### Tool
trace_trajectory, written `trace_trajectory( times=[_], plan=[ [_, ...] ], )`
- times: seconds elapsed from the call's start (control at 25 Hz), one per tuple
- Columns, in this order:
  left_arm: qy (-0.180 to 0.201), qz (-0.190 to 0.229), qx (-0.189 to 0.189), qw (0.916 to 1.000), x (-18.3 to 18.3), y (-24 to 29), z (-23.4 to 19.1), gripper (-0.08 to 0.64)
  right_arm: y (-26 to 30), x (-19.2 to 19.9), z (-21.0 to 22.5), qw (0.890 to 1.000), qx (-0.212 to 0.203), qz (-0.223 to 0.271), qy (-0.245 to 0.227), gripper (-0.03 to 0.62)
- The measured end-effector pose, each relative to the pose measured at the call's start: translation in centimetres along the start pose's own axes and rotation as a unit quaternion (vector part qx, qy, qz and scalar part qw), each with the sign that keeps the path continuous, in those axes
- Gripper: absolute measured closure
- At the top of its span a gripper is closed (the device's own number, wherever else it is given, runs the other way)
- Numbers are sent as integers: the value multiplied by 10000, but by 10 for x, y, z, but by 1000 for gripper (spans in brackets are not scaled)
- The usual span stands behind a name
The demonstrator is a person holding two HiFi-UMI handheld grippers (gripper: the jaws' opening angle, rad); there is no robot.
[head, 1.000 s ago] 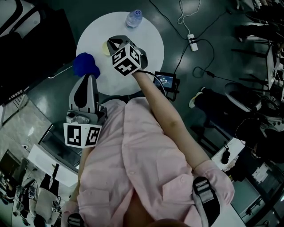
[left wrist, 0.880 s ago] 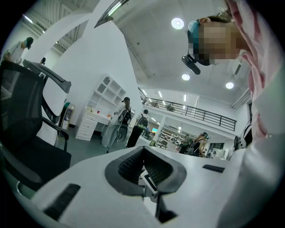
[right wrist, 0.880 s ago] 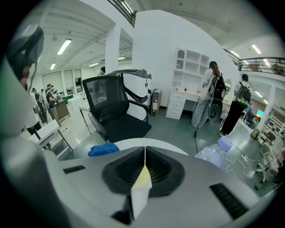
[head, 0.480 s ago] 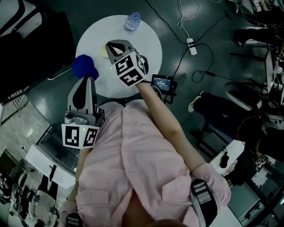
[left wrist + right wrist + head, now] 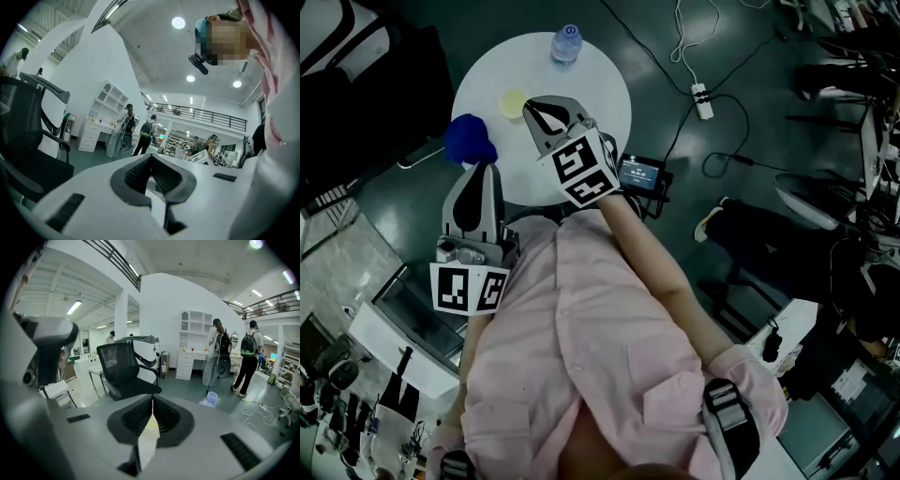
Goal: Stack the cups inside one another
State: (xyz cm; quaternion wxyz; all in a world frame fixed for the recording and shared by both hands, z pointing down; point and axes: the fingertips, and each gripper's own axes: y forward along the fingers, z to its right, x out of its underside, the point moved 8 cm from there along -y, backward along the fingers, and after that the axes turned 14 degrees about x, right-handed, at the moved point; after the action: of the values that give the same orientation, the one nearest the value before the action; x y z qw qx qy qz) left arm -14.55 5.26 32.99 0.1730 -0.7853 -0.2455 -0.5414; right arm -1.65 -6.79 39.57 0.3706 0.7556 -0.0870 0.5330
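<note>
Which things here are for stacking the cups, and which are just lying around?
For the job: yellow cup, blue cup, left gripper, right gripper, both with fingers shut and empty.

Lying about: water bottle, power strip, small screen.

We find the head view dim and underexposed: the floor [image 5: 741, 94] is almost black, and only the round worktop [image 5: 600, 84] shows pale. Both gripper views are bright, lit from above by round ceiling lamps [image 5: 178, 22] and strip lights [image 5: 75, 307]. Their edges bend strongly and the corners fall to black. Close to the lens, the fingers [image 5: 133, 420] look soft.
</note>
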Motion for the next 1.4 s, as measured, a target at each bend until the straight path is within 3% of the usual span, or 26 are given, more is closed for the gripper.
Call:
trace_trajectory(
  times=[0.32,0.76,1.4],
  plan=[
    [120,48,-245,9996,6,2,33,541,-56,7,10,9987,-238,408,185,561],
    [414,38,-214,9989,16,10,81,541,-124,13,24,9962,-399,749,177,560],
    [368,58,-319,9988,43,9,111,541,-157,49,11,9947,-919,425,-154,560]
  ],
)
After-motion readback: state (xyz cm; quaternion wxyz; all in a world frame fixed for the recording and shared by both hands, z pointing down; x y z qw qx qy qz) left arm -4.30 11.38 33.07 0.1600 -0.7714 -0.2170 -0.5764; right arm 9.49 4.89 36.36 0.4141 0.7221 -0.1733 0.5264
